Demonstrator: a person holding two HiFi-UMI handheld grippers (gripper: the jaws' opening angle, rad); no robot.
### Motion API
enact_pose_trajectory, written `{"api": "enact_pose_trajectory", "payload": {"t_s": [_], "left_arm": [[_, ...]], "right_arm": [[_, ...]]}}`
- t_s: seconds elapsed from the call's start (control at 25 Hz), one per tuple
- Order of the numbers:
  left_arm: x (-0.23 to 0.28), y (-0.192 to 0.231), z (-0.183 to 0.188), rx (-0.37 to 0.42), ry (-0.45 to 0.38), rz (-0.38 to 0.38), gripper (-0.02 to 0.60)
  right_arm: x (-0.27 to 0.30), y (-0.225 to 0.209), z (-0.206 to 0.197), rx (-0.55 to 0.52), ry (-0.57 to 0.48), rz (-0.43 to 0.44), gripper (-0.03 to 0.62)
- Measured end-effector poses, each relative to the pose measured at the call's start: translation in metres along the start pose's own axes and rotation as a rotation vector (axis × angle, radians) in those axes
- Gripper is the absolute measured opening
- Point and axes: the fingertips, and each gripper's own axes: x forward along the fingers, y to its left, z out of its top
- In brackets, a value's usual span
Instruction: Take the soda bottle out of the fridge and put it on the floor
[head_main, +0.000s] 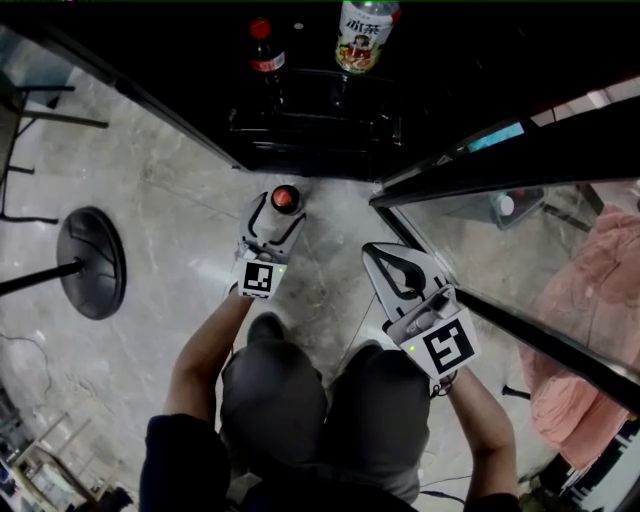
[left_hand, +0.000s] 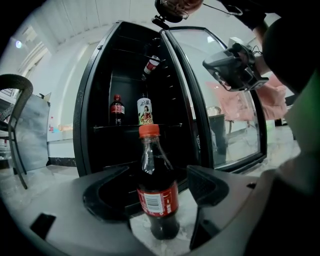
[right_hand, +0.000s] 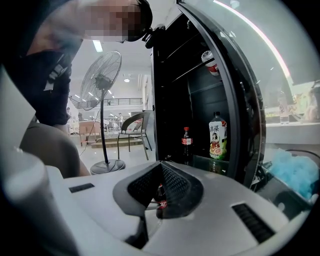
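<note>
We logged soda bottle (left_hand: 158, 202), dark-filled, red barcoded label, untouched between wide-apart jaws of left gripper (left_hand: 159, 173); right gripper (right_hand: 159, 172) closed, empty; fridge (left_hand: 95, 100) held cola bottle (left_hand: 117, 109) and Chinese-labelled drink (left_hand: 145, 111).

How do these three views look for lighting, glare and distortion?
Head view: the floor is evenly lit, but the fridge interior is almost black. Left gripper view: strong fisheye bows the fridge frame, the corners are dark, and the soda bottle is sharp. Right gripper view: the same fisheye, with a bright glare streak along the glass door and a mosaic patch at the top.
</note>
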Motion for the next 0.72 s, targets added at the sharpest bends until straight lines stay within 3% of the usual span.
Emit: {"api": "enact_pose_trajectory", "payload": {"t_s": [0.36,0.6,0.72], "left_arm": [[-0.019,0.005,0.026,-0.039,-0.041,0.02,0.347],[-0.039,0.008,0.047,-0.008,-0.04,0.024,0.344],[-0.05,0.011,0.055,-0.017,-0.045,0.037,0.286]], "right_arm": [[-0.003,-0.001,-0.002,0.012,-0.013,-0.004,0.018],[-0.004,0.0,-0.001,0.004,-0.02,-0.004,0.018],[-0.006,0.001,0.001,0.014,-0.026,-0.004,0.018]]}}
